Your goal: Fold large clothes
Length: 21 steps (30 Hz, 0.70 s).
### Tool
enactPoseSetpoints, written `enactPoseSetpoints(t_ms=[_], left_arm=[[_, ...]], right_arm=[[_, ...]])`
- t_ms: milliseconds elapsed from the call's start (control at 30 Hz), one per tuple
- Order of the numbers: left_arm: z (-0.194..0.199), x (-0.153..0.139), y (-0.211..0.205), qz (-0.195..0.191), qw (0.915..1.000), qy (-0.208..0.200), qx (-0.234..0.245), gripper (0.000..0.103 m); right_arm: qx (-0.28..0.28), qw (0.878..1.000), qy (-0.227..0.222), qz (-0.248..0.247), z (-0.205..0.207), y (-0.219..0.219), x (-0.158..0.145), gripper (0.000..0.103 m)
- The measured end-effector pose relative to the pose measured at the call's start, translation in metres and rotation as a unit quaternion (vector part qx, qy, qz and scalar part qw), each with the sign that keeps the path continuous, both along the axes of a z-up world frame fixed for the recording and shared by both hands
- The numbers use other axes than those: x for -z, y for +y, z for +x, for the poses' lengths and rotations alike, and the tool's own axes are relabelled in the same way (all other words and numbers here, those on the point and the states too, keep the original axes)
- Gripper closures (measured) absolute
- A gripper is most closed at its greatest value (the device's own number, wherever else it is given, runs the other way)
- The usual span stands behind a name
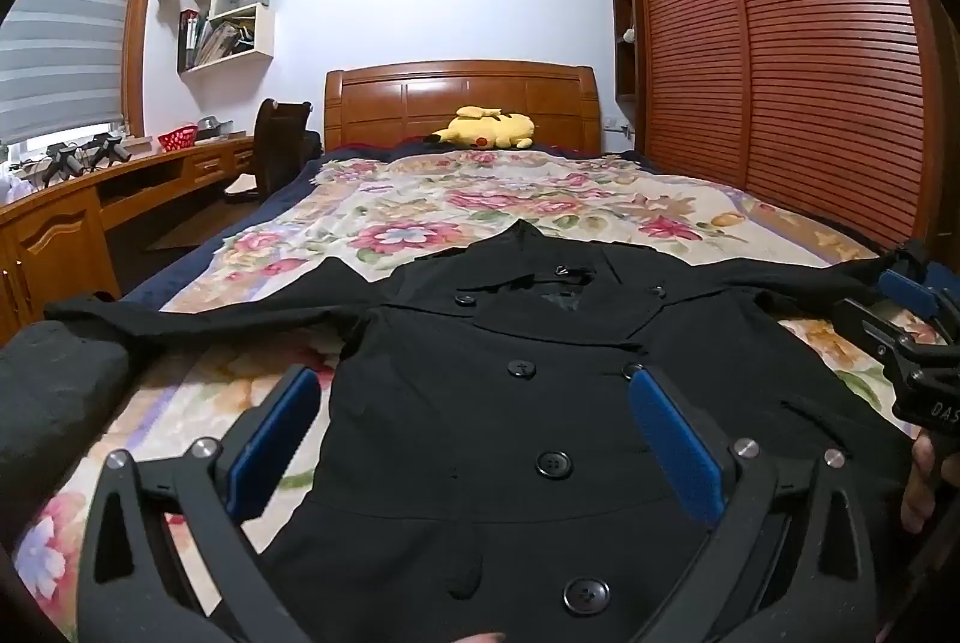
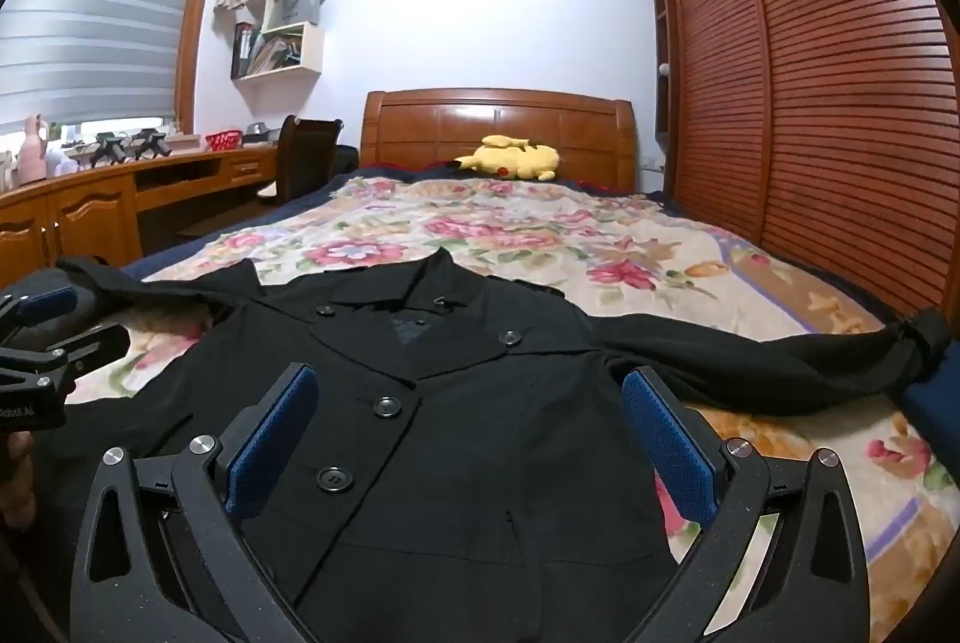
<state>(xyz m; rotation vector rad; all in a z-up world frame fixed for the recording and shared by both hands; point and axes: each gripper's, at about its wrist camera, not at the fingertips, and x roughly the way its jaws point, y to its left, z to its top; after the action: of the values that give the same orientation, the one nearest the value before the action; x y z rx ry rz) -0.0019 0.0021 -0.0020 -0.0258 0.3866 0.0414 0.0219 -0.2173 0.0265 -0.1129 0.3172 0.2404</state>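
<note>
Most of the near bed (image 2: 750, 277) is covered by the black coat (image 1: 510, 463), sleeves spread wide. Open blanket is left beyond the collar. The far end is blocked by a yellow plush toy (image 1: 489, 127) and the headboard (image 1: 462, 100).

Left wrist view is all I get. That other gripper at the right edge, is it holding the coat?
Observer: No. The right gripper is wide open over the black coat, gripping nothing.
Operator: Where does the sleeve behind it end?
Observer: Its cuff lies at the bed's side edge, near the wardrobe.
Operator: Anything on the desk I miss?
Observer: A pink vase on the desk, below the window.
</note>
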Motion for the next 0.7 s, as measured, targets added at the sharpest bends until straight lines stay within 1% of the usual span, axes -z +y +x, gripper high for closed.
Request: enactPoseSetpoints(t_ms=[700], left_arm=[[-0.003,-0.0017,-0.0046,0.009,0.9999,-0.007,-0.003,0.0]], right_arm=[[0.001,1.0,0.001,0.002,0.0015,-0.0023,0.0001,0.0]])
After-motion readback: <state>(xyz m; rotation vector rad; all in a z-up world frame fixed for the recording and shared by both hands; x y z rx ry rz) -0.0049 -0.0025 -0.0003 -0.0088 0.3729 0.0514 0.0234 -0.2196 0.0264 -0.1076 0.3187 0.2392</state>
